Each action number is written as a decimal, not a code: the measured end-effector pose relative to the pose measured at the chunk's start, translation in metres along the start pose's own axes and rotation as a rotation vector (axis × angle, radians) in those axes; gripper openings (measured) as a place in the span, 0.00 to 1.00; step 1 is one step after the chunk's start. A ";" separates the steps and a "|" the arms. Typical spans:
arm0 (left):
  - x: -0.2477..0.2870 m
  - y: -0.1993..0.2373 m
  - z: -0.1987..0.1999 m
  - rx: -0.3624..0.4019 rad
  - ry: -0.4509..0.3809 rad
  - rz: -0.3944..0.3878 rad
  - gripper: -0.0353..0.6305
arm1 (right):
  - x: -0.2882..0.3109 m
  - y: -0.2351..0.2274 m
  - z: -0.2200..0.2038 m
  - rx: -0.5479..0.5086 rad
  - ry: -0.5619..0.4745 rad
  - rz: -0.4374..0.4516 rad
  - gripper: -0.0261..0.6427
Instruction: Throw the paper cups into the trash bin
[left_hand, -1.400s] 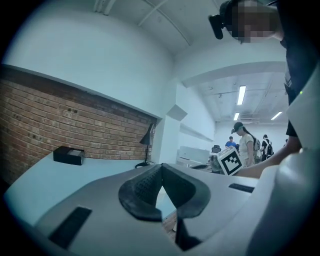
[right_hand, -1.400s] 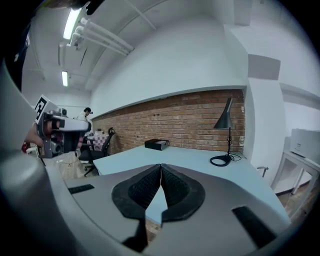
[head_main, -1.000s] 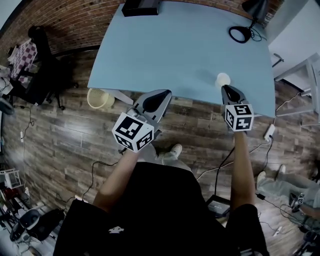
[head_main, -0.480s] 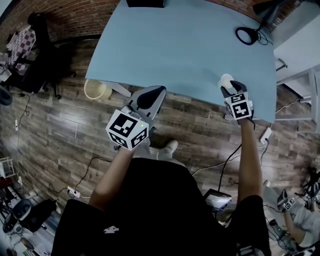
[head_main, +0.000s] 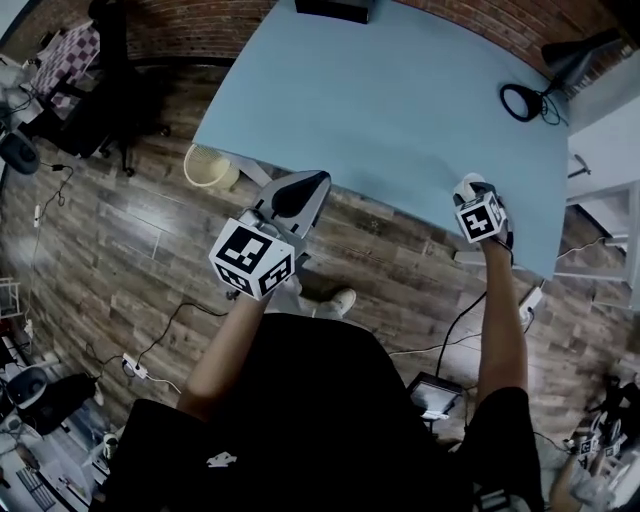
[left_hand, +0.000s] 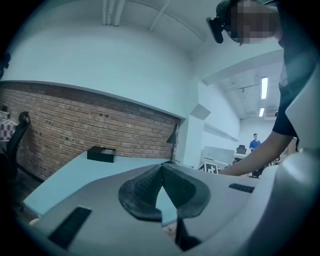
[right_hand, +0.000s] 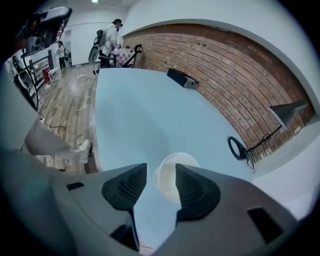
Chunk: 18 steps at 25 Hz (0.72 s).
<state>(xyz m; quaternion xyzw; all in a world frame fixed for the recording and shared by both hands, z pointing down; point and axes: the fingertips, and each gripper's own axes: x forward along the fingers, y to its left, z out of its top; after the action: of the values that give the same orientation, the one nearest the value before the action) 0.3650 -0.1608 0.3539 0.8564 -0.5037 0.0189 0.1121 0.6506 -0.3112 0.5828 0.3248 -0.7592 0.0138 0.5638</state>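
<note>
Risks clipping and toppling the upright white paper cup (right_hand: 172, 160), just beyond the right gripper (right_hand: 161, 172), jaws just opened and empty, offset toward its right jaw; left gripper (left_hand: 161, 172) pressed together, empty.

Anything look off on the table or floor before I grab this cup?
Nothing stands out. The white paper cup stands upright near the edge of the light blue table, with no spill around it. The right tongs have just been opening; the cup sits just beyond their tips, ungripped. The cream trash bin stands upright on the floor.
</note>
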 end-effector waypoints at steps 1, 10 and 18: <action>-0.001 0.000 0.001 -0.002 -0.007 -0.005 0.06 | 0.003 0.001 -0.001 -0.006 0.016 0.008 0.31; -0.006 0.001 0.004 -0.007 -0.016 -0.054 0.06 | 0.001 0.000 0.001 -0.025 0.040 -0.021 0.08; -0.004 0.002 0.006 0.003 -0.020 -0.079 0.06 | -0.013 -0.005 0.016 0.004 -0.017 -0.062 0.07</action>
<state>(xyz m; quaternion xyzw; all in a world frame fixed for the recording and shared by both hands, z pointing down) 0.3606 -0.1598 0.3480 0.8758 -0.4707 0.0068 0.1064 0.6420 -0.3148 0.5641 0.3494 -0.7536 -0.0048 0.5568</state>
